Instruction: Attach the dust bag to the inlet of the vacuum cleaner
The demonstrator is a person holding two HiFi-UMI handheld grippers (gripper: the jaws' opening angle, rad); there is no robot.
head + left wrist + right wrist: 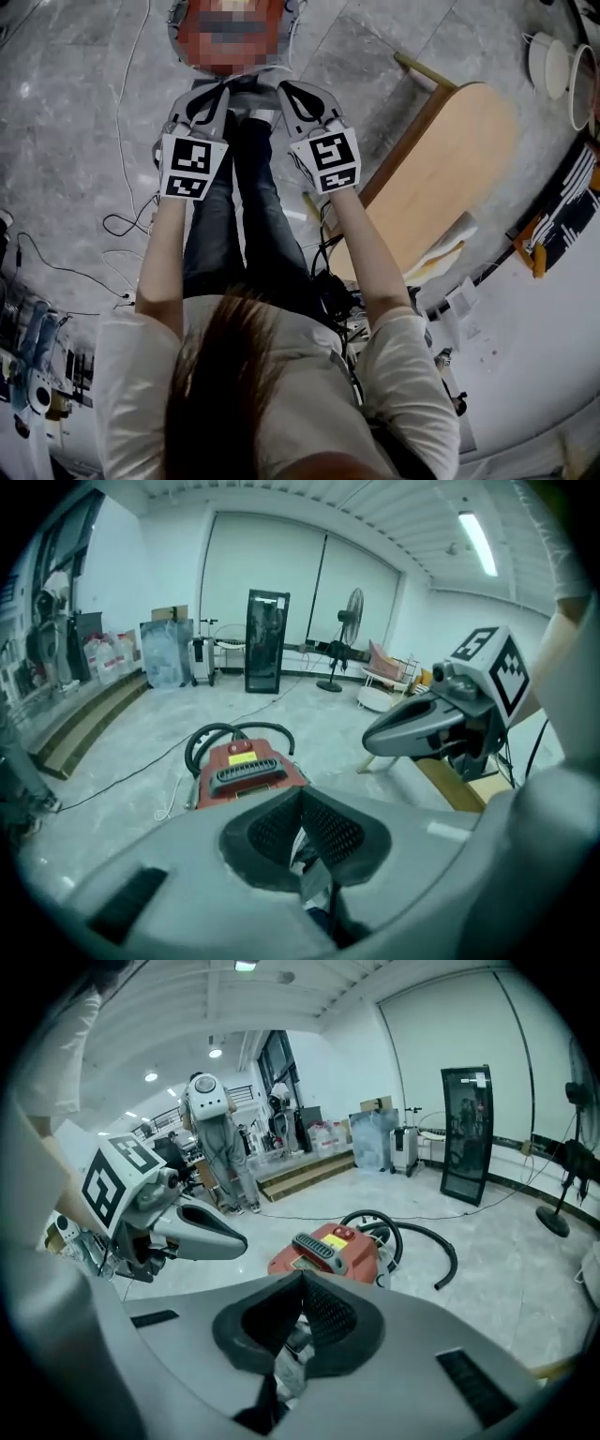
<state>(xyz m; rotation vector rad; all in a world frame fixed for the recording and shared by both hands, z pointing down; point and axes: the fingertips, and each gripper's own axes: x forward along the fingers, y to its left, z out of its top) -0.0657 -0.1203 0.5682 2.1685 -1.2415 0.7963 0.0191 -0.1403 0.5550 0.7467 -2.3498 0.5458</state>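
Note:
The red vacuum cleaner (246,766) stands on the grey floor ahead of me, its black handle grille on top; it also shows in the right gripper view (328,1251). My left gripper (302,794) is shut, its black pads meeting with nothing between them. My right gripper (302,1279) is shut the same way and holds nothing. In the head view both are held side by side at arm's length above the floor, left gripper (223,92) and right gripper (284,89), short of the vacuum. No dust bag shows in any view.
A black hose (422,1237) curls on the floor beside the vacuum. A wooden table (441,159) stands to my right. Thin cables (122,220) run over the floor on the left. Farther off are a black-framed cabinet (265,641), a standing fan (347,630) and a person in white (214,1138).

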